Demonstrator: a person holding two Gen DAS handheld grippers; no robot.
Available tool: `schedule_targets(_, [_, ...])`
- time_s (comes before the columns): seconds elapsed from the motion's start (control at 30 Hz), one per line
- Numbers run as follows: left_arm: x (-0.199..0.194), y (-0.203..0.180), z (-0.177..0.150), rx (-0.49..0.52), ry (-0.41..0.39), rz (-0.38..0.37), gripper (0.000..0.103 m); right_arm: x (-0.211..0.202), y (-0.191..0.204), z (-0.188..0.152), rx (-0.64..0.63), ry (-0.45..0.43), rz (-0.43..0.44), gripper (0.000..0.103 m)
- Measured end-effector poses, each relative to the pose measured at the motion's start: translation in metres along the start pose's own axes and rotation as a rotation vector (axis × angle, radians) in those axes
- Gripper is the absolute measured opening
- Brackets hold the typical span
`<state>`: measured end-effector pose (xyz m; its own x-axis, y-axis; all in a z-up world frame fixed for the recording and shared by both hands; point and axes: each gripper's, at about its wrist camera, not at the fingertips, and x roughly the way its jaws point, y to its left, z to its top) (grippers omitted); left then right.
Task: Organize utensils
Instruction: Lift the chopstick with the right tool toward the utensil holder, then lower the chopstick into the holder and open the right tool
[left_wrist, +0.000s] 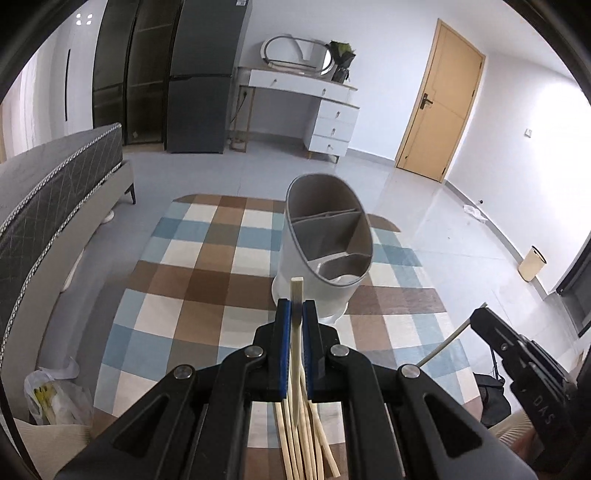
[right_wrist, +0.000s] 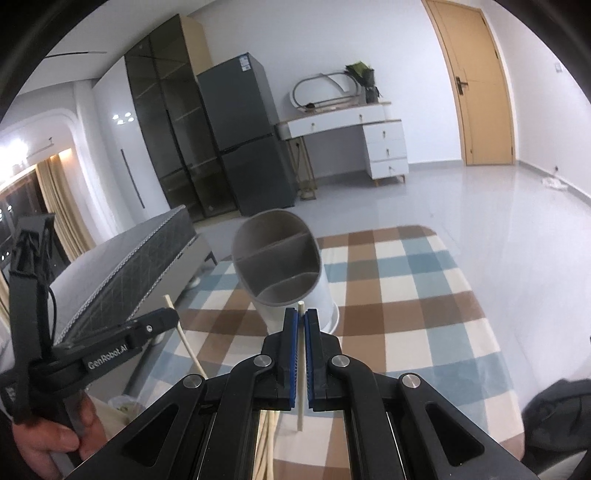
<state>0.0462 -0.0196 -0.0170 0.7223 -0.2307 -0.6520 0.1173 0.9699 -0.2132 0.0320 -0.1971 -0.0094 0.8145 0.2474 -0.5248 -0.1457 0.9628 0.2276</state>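
Observation:
A white oval utensil holder (left_wrist: 314, 273) with grey inner dividers stands on the checked rug (left_wrist: 207, 266), just beyond both grippers. My left gripper (left_wrist: 295, 304) is shut on a wooden chopstick (left_wrist: 296, 288), whose blunt end pokes up past the blue pads. Several loose chopsticks (left_wrist: 303, 435) lie on the rug beneath it. In the right wrist view the holder (right_wrist: 325, 295) sits ahead of my right gripper (right_wrist: 301, 314), which is shut on a pale chopstick (right_wrist: 301, 417). The left gripper (right_wrist: 162, 319) appears at the left of that view, held by a hand (right_wrist: 44, 439).
A grey bed (left_wrist: 62, 184) runs along the rug's left side, with a plastic bag (left_wrist: 51, 395) near its foot. A dark bag (right_wrist: 554, 417) lies at the right. A fridge (left_wrist: 203, 74), white desk (left_wrist: 325, 110) and door (left_wrist: 439, 107) stand far back.

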Motion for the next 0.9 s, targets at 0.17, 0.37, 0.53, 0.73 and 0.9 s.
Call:
schedule_targets(0.17, [-0.004,-0.007,0.001,0.030,0.000,-0.007,0.002,-0.006,0.001,0.000,0.003,-0.007,0.002,0.003])
schedule_targets(0.37, [-0.011,-0.014,0.010,0.040,0.000,-0.017,0.002,-0.013,-0.001,0.011,0.016,-0.043,-0.006,0.003])
schedule_targets(0.53, [-0.014,-0.018,0.027,0.033,0.008,-0.068,0.002,-0.018,-0.004,0.027,0.014,-0.073,-0.002,0.003])
schedule_targets(0.73, [-0.015,-0.024,0.052,0.039,0.000,-0.098,0.002,-0.020,-0.007,0.056,-0.016,-0.106,-0.004,0.003])
schedule_targets(0.9, [-0.017,-0.025,0.084,0.020,-0.030,-0.121,0.002,-0.019,-0.002,0.094,-0.069,-0.145,0.010,0.003])
